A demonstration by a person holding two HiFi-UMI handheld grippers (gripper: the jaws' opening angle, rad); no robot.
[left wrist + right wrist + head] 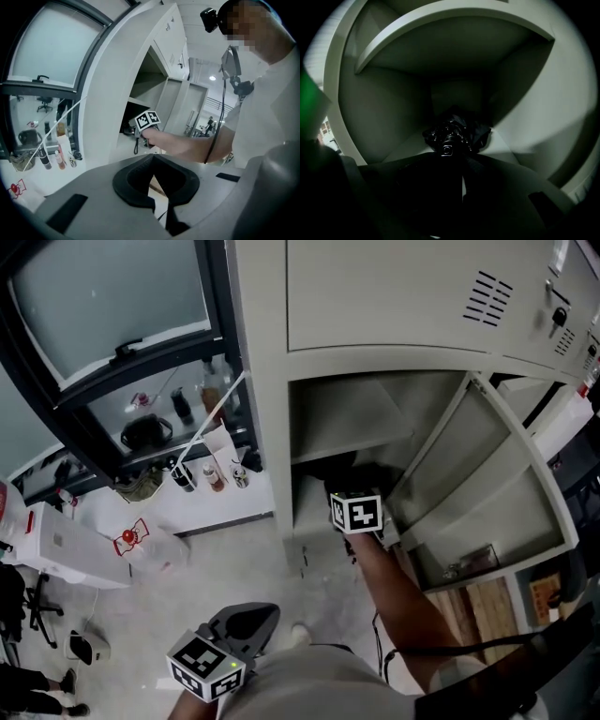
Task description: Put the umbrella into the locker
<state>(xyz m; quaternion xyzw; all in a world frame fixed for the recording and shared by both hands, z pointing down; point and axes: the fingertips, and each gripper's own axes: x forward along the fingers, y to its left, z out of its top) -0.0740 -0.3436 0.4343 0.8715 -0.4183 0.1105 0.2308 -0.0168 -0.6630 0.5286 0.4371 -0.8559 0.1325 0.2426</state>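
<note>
Black folded fabric umbrella [457,133] lies inside the open compartment of the pale grey metal locker [267,418], pointing toward the far wall. Right gripper [453,158]: jaws drawn to a thin slit, tips at the umbrella's near end cap (pinch or bare contact, cannot tell). Left gripper [151,165]: closed on nothing, held low near the body. Judged light, with a soft, slick canopy; best held at the stiff end. Compartment dim, smooth-walled, tight.

Left gripper [152,161]: grey shell, black jaw pads, black-and-white marker cube [204,667] with green LED. Right gripper [460,159]: same cube. Person: light short-sleeved shirt [272,103], black cable [450,645], black head camera [208,18].
</note>
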